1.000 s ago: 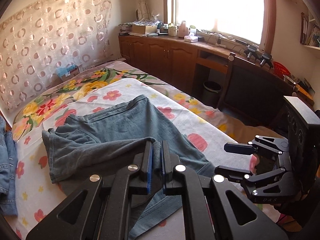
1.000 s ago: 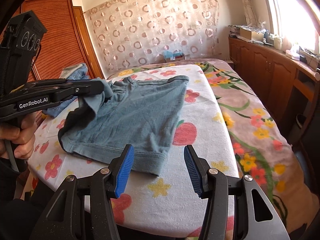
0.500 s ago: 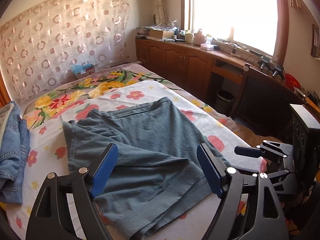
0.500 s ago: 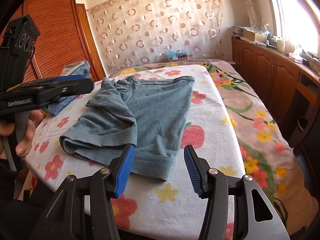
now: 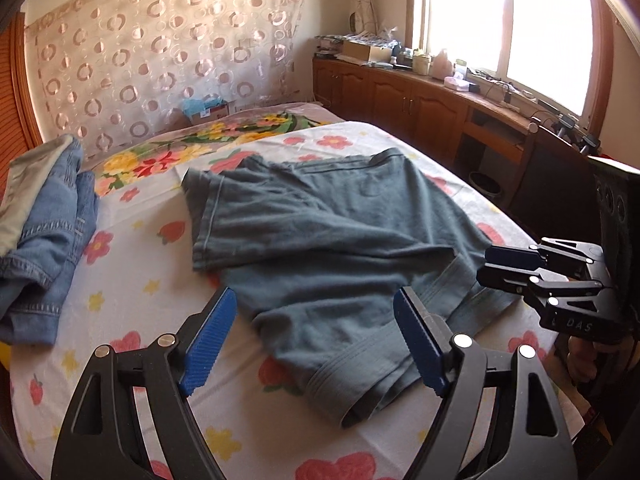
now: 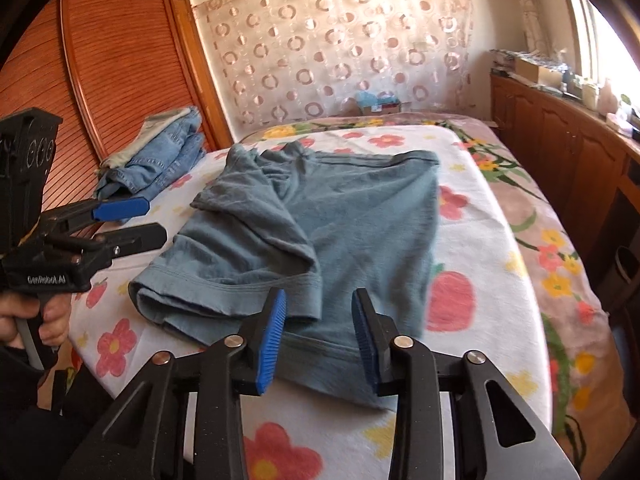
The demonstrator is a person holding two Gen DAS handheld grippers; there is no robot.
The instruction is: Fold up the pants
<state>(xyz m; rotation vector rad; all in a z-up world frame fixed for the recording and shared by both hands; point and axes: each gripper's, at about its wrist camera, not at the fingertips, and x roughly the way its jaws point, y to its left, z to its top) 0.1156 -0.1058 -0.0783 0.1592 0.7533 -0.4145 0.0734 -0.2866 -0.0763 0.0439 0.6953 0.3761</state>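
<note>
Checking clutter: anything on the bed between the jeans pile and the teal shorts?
Nothing: only bare floral sheet between jeans and shorts, clearest in the left wrist view.

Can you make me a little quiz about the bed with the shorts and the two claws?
1. True or false: the teal shorts lie folded in half on the flowery sheet.
2. What lies at the bed's far left corner? A) a pile of blue jeans B) a pillow C) a book
3. Fill in: the left claw has its jaws wide apart and holds ____.

Key
1. True: one leg is laid over the other.
2. A: the jeans sit near the wooden wardrobe.
3. Nothing. The right claw is closing, with the shorts' hem between its pads.
</note>
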